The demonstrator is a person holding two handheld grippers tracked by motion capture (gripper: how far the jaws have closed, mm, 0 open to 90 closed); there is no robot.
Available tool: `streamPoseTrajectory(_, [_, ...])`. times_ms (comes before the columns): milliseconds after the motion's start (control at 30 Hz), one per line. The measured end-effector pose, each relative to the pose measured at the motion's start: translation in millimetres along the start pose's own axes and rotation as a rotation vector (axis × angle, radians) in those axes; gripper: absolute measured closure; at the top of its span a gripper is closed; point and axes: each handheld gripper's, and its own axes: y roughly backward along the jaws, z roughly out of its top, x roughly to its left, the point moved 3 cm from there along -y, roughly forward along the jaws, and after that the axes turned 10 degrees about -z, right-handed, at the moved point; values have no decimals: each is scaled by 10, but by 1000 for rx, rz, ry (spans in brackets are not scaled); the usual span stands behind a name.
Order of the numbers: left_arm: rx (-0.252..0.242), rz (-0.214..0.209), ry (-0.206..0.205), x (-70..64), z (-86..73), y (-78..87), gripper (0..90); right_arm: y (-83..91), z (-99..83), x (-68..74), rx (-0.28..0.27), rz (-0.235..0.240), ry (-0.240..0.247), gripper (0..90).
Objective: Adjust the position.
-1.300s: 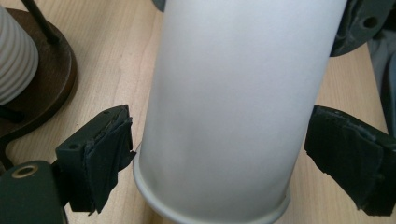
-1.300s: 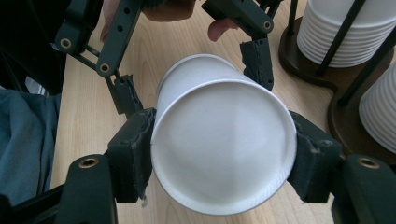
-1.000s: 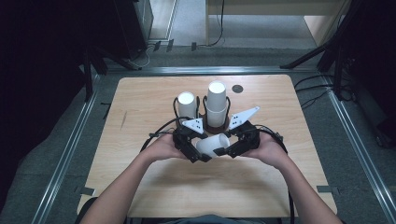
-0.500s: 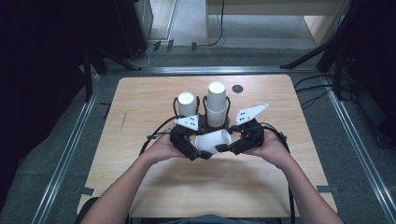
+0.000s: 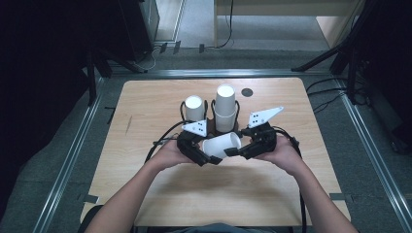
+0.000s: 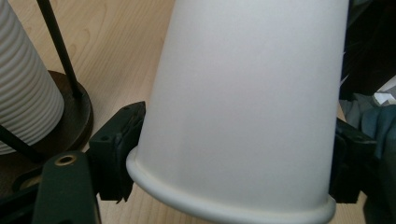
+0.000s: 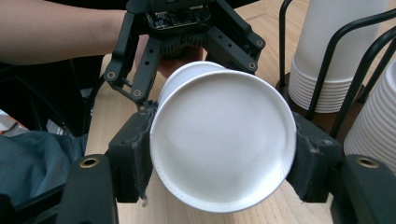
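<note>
1. Held a white paper cup (image 5: 221, 144) on its side at the centre of the high view, lifted off the table (image 5: 145, 102), between both grippers.
2. Clamped by the left gripper (image 5: 197, 149) at the cup's left end; in the left gripper view, jaws pinched the cup (image 6: 243, 112) across its wall close to the rolled rim, one pad at lower left of the frame, the other at lower right.
3. Clamped by the right gripper (image 5: 245, 148) at the opposite end; in the right gripper view, jaws pressed on either side of the cup's round flat end (image 7: 223, 148), which faced that camera at frame centre, with the left gripper (image 7: 182, 56) beyond it at top centre.
4. Lay with the long axis running left to right in the high view, tilted slightly up toward the right, in line with the gap between the two grippers.
5. Stood just above the cup in the high view: a wire holder (image 5: 212, 104) carrying a short cup stack (image 5: 194, 108) at left and a taller cup stack (image 5: 226, 109) at right.
6. Judged: both hands equally near, each at one end; coming move likely turns on pulling along the cup's long axis, or on swinging it upright toward the holder.
</note>
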Motion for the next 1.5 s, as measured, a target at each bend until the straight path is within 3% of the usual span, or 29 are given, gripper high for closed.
streamPoseTrajectory(133, [27,-13,24,3,6,24,243,0,3,5,9,8,-1,319])
streamPoseTrajectory(233, [40,-4,42,28,11,75,244,-6,-2,13,20,-38,17,220])
streamPoseTrajectory(567, [82,29,53,32,27,242,243,-52,-84,8,106,-76,49,220])
streamPoseTrajectory(600, [125,43,44,42,30,268,243,-61,-88,8,108,-78,52,222])
streamPoseTrajectory(633, [131,50,43,46,32,278,243,-67,-92,9,114,-81,54,223])
streamPoseTrajectory(900, [151,73,47,68,77,372,244,-120,-120,10,148,-97,68,231])
streamPoseTrajectory(967, [154,69,47,70,87,375,243,-137,-128,10,157,-103,69,230])
streamPoseTrajectory(1200, [241,85,40,80,88,294,243,-176,-144,18,174,-110,88,231])
streamPoseTrajectory(1500, [309,69,31,113,83,190,244,-183,-139,24,170,-114,101,231])
